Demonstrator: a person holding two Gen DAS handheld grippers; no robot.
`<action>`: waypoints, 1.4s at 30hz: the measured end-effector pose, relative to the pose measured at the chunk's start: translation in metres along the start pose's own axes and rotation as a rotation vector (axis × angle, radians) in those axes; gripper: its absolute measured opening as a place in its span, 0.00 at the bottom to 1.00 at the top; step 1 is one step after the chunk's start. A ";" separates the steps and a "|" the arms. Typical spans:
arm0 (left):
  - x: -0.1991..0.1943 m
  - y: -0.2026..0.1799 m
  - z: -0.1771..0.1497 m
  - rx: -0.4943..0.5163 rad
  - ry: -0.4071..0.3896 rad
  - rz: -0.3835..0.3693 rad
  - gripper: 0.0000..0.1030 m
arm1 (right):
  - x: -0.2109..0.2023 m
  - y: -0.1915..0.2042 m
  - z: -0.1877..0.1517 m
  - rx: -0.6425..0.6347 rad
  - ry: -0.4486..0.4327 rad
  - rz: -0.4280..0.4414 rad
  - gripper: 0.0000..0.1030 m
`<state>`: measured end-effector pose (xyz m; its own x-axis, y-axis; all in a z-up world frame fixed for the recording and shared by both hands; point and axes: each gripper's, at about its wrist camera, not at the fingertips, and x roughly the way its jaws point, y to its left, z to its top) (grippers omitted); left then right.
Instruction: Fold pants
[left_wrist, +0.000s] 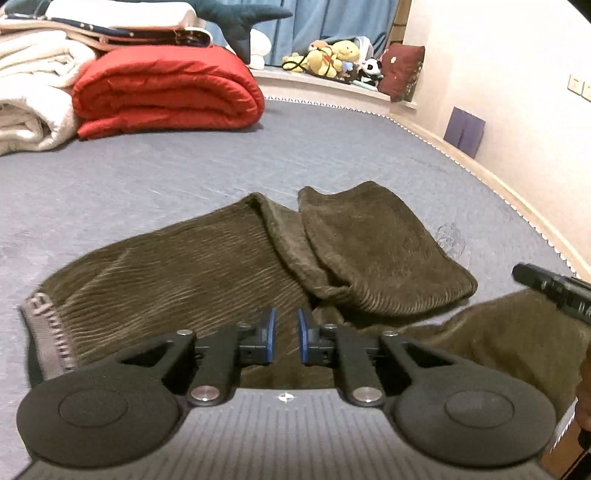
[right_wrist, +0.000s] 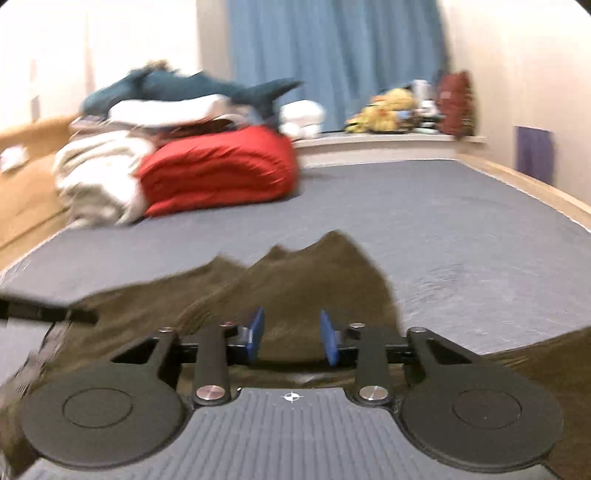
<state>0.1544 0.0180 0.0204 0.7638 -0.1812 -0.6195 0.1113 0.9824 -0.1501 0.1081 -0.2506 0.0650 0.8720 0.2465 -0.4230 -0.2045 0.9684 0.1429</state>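
A: The pants are olive-brown corduroy with fine ribbed lines, and the waistband is grey with darker lettering.

B: What about the mattress?

A: Muted blue-grey, edged by a pale zigzag trim.

B: And behind it?

A: A bright red quilt beside a cream-white blanket. A dark teal plush shark sits above, in front of a blue curtain. The stuffed toys are mostly yellow, with one black-and-white panda.

B: The tools?

A: Black frames with blue pads.
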 end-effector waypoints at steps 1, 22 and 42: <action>0.008 -0.004 0.002 -0.003 0.007 -0.006 0.13 | 0.005 -0.005 0.004 0.021 -0.007 -0.019 0.33; 0.087 0.010 0.026 -0.092 0.060 -0.010 0.16 | 0.188 -0.071 -0.006 0.211 0.287 -0.218 0.37; 0.091 0.057 0.045 -0.287 0.050 0.009 0.21 | 0.115 0.074 -0.053 -0.453 0.162 0.311 0.12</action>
<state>0.2589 0.0596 -0.0105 0.7306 -0.1811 -0.6583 -0.0857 0.9322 -0.3516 0.1693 -0.1489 -0.0209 0.6680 0.4907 -0.5594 -0.6420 0.7602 -0.0996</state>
